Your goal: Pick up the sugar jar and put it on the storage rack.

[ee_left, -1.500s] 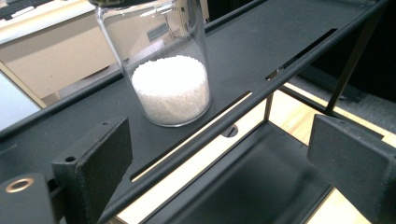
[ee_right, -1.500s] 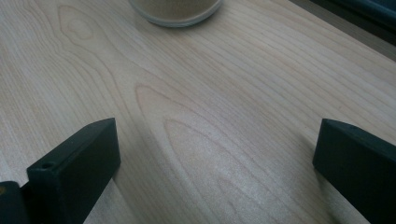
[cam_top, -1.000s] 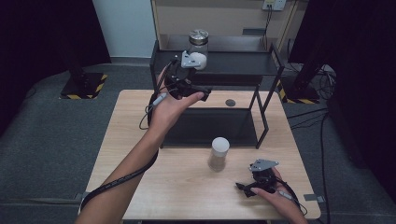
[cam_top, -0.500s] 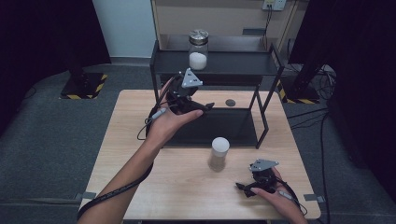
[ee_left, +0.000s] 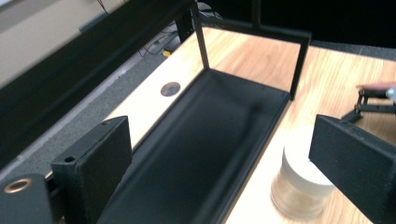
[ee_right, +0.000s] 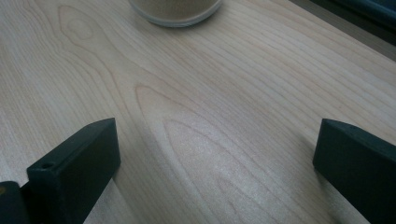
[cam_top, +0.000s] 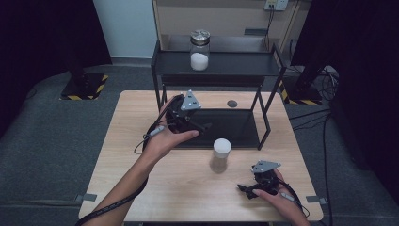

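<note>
A glass jar point(cam_top: 200, 49) with a metal lid and white contents stands on the top shelf of a black rack point(cam_top: 214, 69). A second jar point(cam_top: 221, 151) with a white lid stands on the wooden table in front of the rack. It is blurred beside the right jaw in the left gripper view point(ee_left: 302, 184). My left gripper point(cam_top: 202, 126) hovers over the left part of the rack's lower tray point(ee_left: 205, 140), open, nothing between its jaws point(ee_left: 219, 135). My right gripper point(cam_top: 243, 189) rests low at the table's front right, open over bare wood point(ee_right: 217, 130), with the white-lidded jar's base point(ee_right: 175, 11) ahead.
A small dark round spot point(cam_top: 231, 103) lies on the table behind the lower tray, also visible point(ee_left: 170, 88) in the left gripper view. The rack's thin posts point(cam_top: 261, 110) frame the tray. Dark floor and curtains surround the table point(cam_top: 141, 188).
My left gripper has come down from beside the jar on the top shelf to just above the lower tray, nearer the person. The jar stays on the shelf. The right gripper has not moved.
</note>
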The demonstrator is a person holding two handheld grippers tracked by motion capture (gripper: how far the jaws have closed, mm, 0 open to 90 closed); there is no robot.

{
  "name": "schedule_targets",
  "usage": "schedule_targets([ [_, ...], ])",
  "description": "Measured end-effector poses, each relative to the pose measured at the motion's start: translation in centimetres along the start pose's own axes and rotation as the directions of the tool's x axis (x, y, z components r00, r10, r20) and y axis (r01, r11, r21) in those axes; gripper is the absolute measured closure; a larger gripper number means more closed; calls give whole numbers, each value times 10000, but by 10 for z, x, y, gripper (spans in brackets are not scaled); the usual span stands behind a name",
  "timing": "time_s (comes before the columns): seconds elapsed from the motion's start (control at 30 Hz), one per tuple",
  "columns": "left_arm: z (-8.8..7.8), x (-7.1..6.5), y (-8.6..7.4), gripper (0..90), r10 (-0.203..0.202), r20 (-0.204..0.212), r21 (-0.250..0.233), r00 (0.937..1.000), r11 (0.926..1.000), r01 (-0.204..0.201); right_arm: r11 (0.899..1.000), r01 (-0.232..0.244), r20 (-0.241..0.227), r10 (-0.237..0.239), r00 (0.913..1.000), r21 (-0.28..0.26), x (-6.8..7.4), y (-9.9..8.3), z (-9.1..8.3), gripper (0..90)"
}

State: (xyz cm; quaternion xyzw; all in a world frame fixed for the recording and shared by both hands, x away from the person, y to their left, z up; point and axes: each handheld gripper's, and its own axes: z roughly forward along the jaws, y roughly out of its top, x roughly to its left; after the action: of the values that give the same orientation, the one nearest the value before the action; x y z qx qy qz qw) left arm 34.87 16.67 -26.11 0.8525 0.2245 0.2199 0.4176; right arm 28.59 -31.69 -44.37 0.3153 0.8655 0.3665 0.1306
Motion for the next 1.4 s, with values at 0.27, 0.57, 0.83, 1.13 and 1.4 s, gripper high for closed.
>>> schedule_targets([
  [0.27,12,-2,-28,53,-35,245,355,9997,9994,27,10000,-7,-1,7,10000,0,0,0,0,12],
  [0.57,14,-11,-70,54,109,453,237,9989,9996,-120,10000,-9,0,9,10000,2,0,0,0,12],
  [0.83,12,-24,-113,55,-575,486,352,9972,9978,558,10000,-6,1,6,10000,-2,0,0,0,11],
  [1.13,5,-42,-147,58,-760,424,651,9962,9952,731,10000,-56,54,56,10000,-6,1,0,0,12],
  [1.4,-7,-49,-170,45,-1276,48,901,9918,9878,1267,9999,-136,133,136,9998,-18,4,-1,-1,13],
])
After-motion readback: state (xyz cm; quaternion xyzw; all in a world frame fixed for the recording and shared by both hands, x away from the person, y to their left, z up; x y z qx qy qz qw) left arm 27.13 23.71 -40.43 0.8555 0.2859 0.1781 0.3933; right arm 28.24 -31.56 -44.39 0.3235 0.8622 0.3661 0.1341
